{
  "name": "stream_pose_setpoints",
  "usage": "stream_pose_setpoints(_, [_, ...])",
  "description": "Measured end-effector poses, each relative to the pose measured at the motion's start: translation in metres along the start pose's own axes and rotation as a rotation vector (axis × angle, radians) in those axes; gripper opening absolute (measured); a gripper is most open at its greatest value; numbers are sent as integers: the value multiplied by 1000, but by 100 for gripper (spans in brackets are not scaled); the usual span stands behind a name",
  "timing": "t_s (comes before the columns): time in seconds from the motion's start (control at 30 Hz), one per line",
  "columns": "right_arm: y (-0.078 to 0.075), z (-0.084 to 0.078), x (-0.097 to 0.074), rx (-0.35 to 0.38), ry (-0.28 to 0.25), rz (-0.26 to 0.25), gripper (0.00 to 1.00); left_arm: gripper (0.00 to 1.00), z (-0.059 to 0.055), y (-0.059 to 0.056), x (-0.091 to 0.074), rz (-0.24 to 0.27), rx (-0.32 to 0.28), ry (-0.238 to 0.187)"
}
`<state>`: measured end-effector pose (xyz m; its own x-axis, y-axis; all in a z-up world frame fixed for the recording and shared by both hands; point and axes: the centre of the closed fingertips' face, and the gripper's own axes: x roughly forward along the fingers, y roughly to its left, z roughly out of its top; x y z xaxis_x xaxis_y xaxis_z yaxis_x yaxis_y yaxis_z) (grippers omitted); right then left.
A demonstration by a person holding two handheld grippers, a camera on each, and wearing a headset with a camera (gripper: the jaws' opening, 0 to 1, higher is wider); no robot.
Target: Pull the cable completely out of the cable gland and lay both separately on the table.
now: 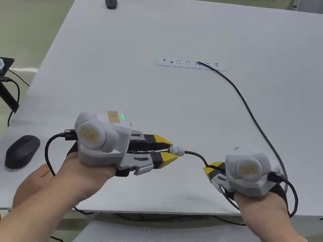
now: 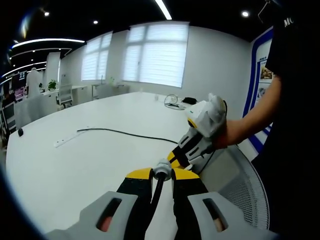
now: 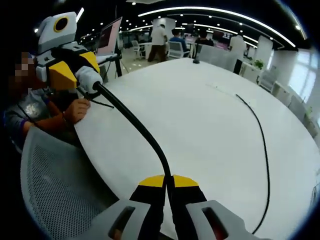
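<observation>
The left gripper (image 1: 168, 149) was closed on the cable gland (image 1: 176, 150), which poked from its yellow tips just above the table (image 1: 151, 91), near the front edge. From the gland the cable (image 1: 194, 153) ran a short way rightward to the right gripper (image 1: 212, 170), whose jaws were pinched on it. The cable's length lay along the line between the grippers, so the pull looked to be straight apart. A dark stretch seemed to run back between the left jaws, probably cable not yet drawn through.
</observation>
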<state>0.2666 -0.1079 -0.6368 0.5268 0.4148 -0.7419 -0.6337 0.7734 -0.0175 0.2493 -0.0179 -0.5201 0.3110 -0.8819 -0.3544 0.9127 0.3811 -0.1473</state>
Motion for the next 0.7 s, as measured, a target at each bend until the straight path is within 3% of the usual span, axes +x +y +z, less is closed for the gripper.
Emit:
stream_pose_setpoints(0.23, [3, 2, -5, -4, -8, 9, 0, 15, -1, 2, -2, 1, -12, -4])
stream_pose_setpoints(0.3, [2, 7, -8, -50, -31, 1, 0, 15, -1, 4, -3, 3, -12, -5])
stream_pose_setpoints(0.5, [3, 13, -17, -88, -33, -2, 3, 15, -2, 7, -3, 7, -12, -2])
stream_pose_setpoints(0.7, [15, 43, -32, -113, -106, 30, 12, 15, -5, 8, -3, 11, -9, 7])
